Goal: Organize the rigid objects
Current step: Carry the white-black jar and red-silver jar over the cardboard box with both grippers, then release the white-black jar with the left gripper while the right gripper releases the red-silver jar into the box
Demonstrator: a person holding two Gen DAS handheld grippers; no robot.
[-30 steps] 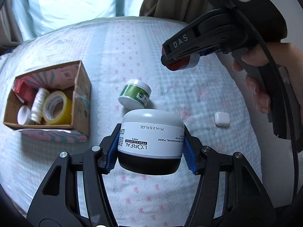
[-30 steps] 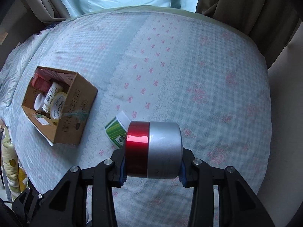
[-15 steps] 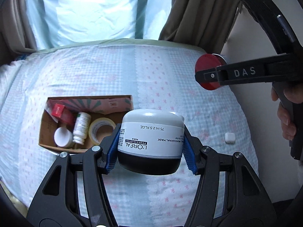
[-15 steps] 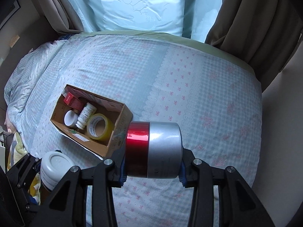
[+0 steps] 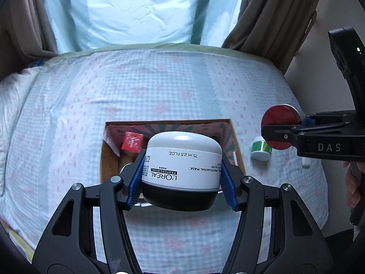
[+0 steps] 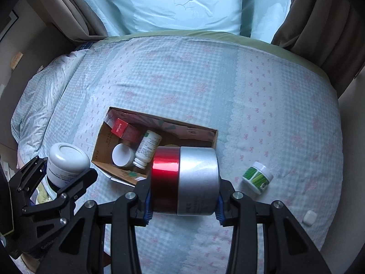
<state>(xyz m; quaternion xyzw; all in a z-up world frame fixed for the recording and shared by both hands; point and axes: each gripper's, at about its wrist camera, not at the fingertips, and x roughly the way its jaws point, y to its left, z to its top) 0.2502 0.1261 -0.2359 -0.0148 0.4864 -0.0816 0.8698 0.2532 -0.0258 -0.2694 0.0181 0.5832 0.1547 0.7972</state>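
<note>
My left gripper (image 5: 182,178) is shut on a white L'Oréal mask jar (image 5: 182,162) with a black base, hanging above the open cardboard box (image 5: 235,137) on the bed. From the right wrist view the same jar (image 6: 66,159) and left gripper (image 6: 66,175) sit at the box's left end. My right gripper (image 6: 182,201) is shut on a red-and-silver tin (image 6: 184,180), held lying on its side above the near edge of the box (image 6: 159,121). In the left wrist view that tin (image 5: 279,129) shows right of the box.
Inside the box lie a red carton (image 6: 124,130), a white bottle (image 6: 148,146) and a white round lid (image 6: 123,155). A green-and-white jar (image 6: 256,177) and a small white case (image 6: 309,217) rest on the checked bedspread (image 6: 182,80) to the right. Curtains hang behind.
Both grippers have risen and carried their loads across the bed to the box, which slid from the far left of both views to the middle, under the jar and tin.
</note>
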